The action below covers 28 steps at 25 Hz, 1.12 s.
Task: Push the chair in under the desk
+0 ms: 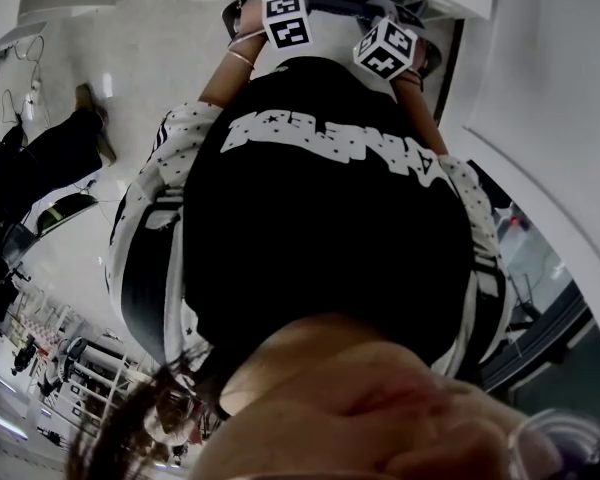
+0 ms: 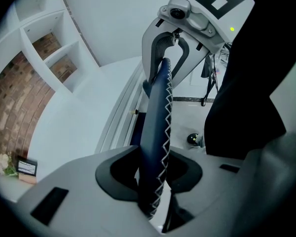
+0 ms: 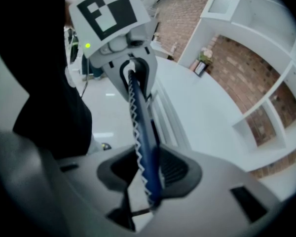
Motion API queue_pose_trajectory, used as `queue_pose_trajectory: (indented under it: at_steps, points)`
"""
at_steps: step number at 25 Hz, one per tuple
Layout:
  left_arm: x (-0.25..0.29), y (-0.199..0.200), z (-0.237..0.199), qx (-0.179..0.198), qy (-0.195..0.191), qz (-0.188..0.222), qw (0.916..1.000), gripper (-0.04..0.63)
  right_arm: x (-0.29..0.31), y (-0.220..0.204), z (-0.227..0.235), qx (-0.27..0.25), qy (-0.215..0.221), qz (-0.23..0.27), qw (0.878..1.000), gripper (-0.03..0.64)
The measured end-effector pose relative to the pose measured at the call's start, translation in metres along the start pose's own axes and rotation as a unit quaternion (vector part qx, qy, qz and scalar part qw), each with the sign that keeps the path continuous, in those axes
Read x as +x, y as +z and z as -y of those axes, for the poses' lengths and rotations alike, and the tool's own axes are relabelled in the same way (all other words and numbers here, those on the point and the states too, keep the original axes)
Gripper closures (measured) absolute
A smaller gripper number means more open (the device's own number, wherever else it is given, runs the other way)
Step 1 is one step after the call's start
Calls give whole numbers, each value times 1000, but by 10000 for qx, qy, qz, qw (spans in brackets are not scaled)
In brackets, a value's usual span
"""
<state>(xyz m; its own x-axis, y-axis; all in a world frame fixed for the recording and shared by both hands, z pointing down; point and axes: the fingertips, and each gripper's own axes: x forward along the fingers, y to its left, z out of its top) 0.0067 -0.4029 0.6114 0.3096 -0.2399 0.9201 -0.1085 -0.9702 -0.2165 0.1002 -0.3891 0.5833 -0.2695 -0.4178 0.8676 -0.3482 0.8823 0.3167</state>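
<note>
Our left gripper [image 2: 155, 163] and right gripper [image 3: 149, 171] each have their jaws pinching the chair [image 2: 157, 117] by its thin top edge, which is dark blue with white zigzag stitching. That edge stands just beside the white tabletop [image 2: 74, 127]

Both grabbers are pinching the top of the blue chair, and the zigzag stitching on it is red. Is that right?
Not quite: the stitching is white, not red, as the left gripper view shows. The rest holds: the left gripper and the right gripper are both pinching the top of the blue chair.
</note>
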Motion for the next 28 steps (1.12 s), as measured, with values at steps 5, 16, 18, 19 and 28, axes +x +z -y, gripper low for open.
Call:
queue_pose_trajectory:
  at_steps: [5, 16, 18, 19, 28]
  points:
    - [4, -5, -2, -124, 97, 31, 9999, 415, 3, 4, -2, -57, 57, 117, 9999, 481]
    - [-1, -10, -11, -555, 801, 339, 9947, 360, 1, 9, -4, 81, -8, 456, 9989, 414]
    - [-6, -11, -11, -672, 927, 450, 9924, 354, -6, 13, -5, 83, -68, 557, 9984, 410]
    - [-10, -12, -11, -740, 994, 509, 9910, 354, -9, 15, -5, 98, -101, 617, 9980, 410]
    - [-70, -11, -20, -1403, 1869, 1199, 9649, 359, -51, 37, 11, 948, -412, 1597, 9817, 408]
